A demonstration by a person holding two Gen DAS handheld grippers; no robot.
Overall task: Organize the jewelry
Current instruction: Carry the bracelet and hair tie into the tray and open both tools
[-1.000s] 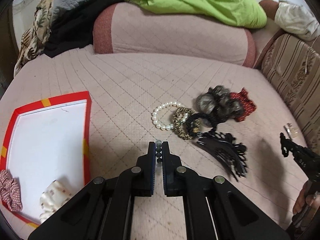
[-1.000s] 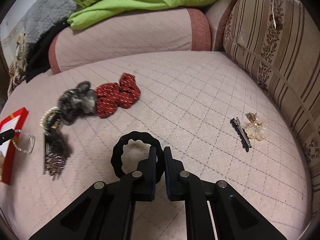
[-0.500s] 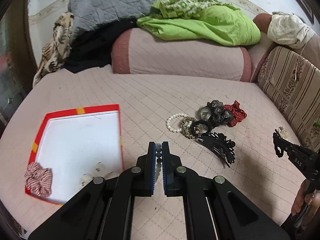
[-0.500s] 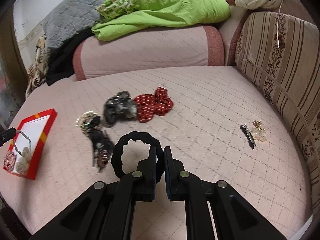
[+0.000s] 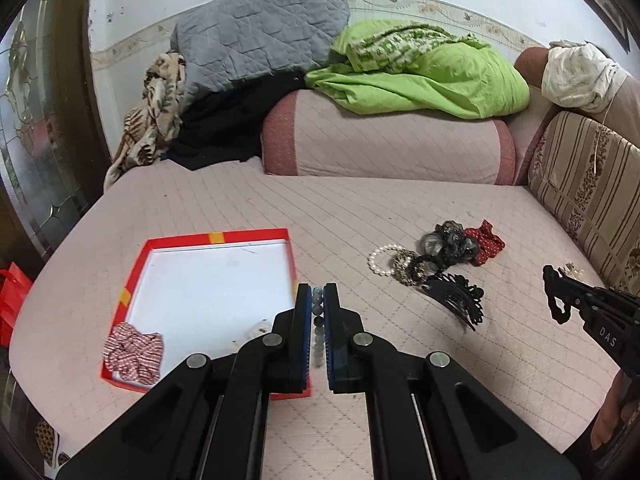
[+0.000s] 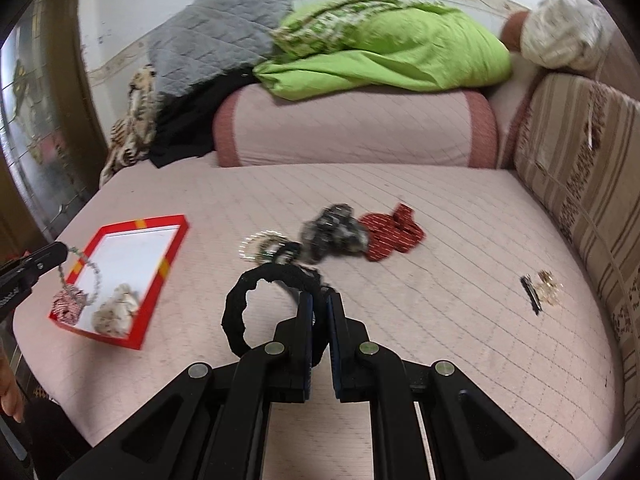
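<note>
My left gripper [image 5: 318, 293] is shut on a grey bead bracelet [image 5: 318, 322], held above the near right corner of the red-rimmed white tray [image 5: 216, 236]. In the right wrist view the bracelet [image 6: 82, 276] dangles over the tray [image 6: 168, 270]. A red-checked scrunchie [image 5: 134, 352] and a cream one [image 6: 116, 312] lie in the tray. My right gripper [image 6: 319, 300] is shut on a black ruffled hair ring [image 6: 236, 312], lifted off the bed. A pearl bracelet [image 5: 378, 261], a leopard scrunchie [image 5: 408, 270], a grey scrunchie [image 5: 448, 240], a red scrunchie [image 5: 486, 242] and a black hair claw [image 5: 456, 300] lie on the bed.
A black hair clip [image 6: 531, 300] and a gold trinket [image 6: 549, 290] lie near the striped cushion [image 6: 580, 168]. A pink bolster [image 5: 384, 144] under green bedding [image 5: 420, 72] closes the far side. The bed edge runs left of the tray, with a red bag [image 5: 12, 300] below.
Both grippers rose and drew back from the bed, so more of the room shows. Each kept its grip, the left on the bead bracelet, the right on the black ring.
</note>
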